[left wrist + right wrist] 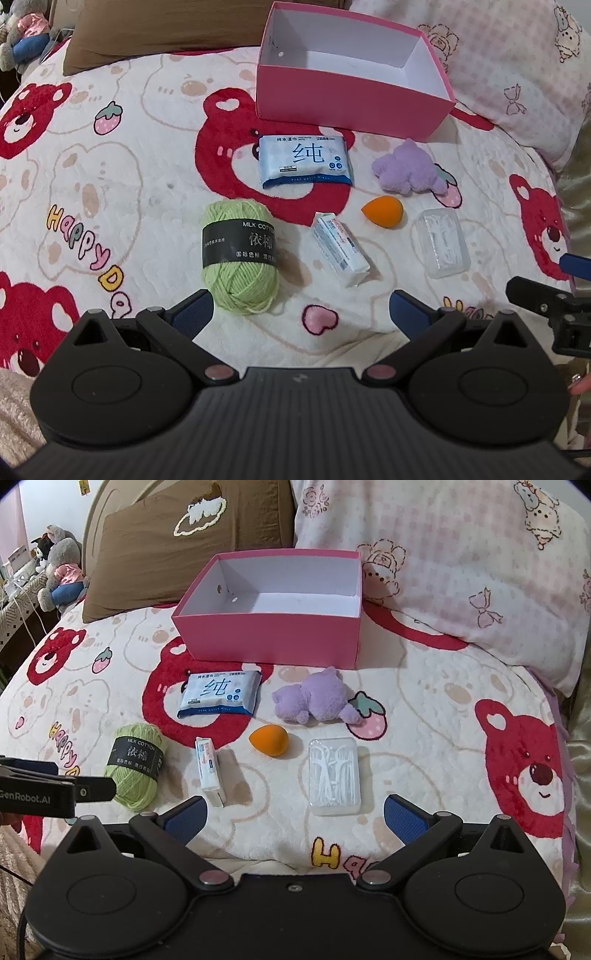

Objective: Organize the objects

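Pink open cardboard box (pixel 269 642) sits empty at the far side of my fluffy white bear-print blanket (pixel 424 738), against a brown pillow (pixel 155 554). Before it lie a blue wipes packet (pixel 219 694), green yarn ball (pixel 238 254) and clear floss-pick case (pixel 334 775). My left gripper (pixel 301 310) and right gripper (pixel 293 814) hover spread wide, holding nothing.

A green ball of yarn (pixel 136 768) has a black band reading "MILK COTTON", the blanket (pixel 122 192) spells "Happy Day", and the left gripper (pixel 96 788) is marked "GenRobot.AI".
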